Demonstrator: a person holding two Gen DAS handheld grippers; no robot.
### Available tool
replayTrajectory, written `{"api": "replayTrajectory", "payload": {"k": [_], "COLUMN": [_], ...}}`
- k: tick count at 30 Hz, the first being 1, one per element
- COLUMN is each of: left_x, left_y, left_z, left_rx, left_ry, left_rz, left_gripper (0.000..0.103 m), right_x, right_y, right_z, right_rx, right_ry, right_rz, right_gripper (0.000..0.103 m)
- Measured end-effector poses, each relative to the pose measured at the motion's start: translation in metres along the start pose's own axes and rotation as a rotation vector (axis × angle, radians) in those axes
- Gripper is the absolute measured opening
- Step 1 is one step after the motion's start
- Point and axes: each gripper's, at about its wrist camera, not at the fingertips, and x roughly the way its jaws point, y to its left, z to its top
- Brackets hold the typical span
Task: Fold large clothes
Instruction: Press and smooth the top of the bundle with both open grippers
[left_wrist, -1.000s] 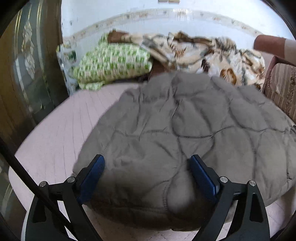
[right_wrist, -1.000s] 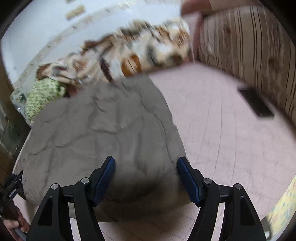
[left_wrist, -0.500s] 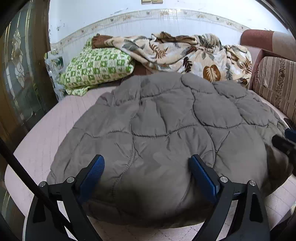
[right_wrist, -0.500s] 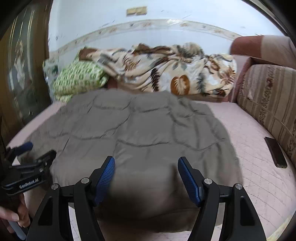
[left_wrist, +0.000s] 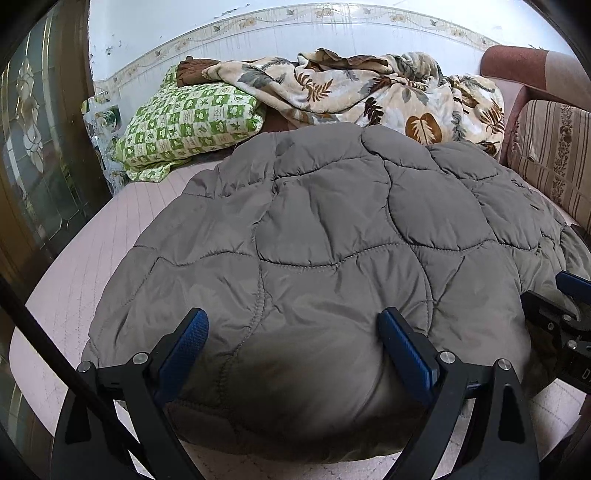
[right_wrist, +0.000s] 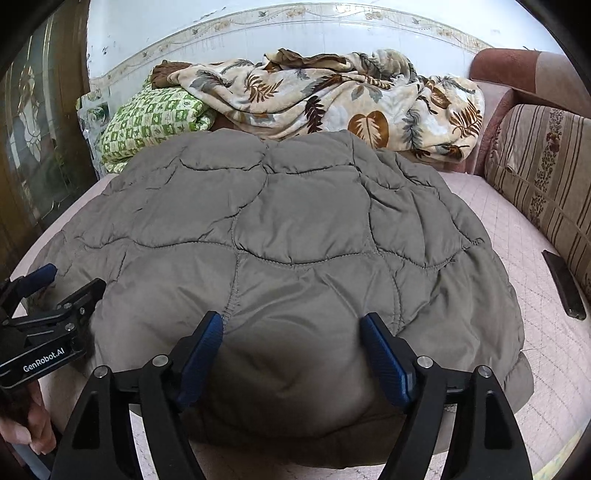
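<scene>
A grey quilted jacket (left_wrist: 332, 236) lies spread on the pink bed (left_wrist: 92, 258), and it fills most of the right wrist view too, jacket (right_wrist: 295, 229). My left gripper (left_wrist: 295, 332) stands open over the jacket's near edge, where the padded hem bulges up between its blue fingers (left_wrist: 192, 336). My right gripper (right_wrist: 293, 338) is over the same hem further right. Its jaws are opening, with the fabric between them and the pads not pressing. Each gripper shows in the other's view: right gripper (left_wrist: 569, 317), left gripper (right_wrist: 51, 299).
A green checked pillow (left_wrist: 188, 118) and a leaf-patterned blanket (left_wrist: 369, 88) are piled at the back by the wall. A striped sofa cushion (right_wrist: 546, 170) borders the right side. A dark flat device (right_wrist: 565, 284) lies on the bed (right_wrist: 535, 240) beside it. A glass door (left_wrist: 33, 147) stands left.
Both views have steadied from a blurred swing. The right view has rolled level, and its jaws stand a little wider. The right gripper has come into the left view's right edge.
</scene>
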Motion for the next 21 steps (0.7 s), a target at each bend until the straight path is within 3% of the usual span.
{"api": "replayTrajectory", "payload": {"k": [14, 18, 21], "left_x": [0.0, -0.011, -0.021], "left_y": [0.003, 0.008, 0.009], "left_z": [0.002, -0.002, -0.007], "left_rx": [-0.027, -0.036, -0.023], "left_ry": [0.013, -0.009, -0.015], "left_rz": [-0.01, -0.009, 0.016], "left_gripper": [0.094, 0.094, 0.094], "right_x": [0.004, -0.016, -0.031], "right_y": [0.001, -0.002, -0.001], "right_z": [0.001, 0.002, -0.002], "right_rx": [-0.004, 0.022, 0.007], "right_ry": [0.019, -0.032, -0.065], "right_rz": [-0.01, 0.004, -0.036], "right_gripper": [0.086, 0.086, 0.086]}}
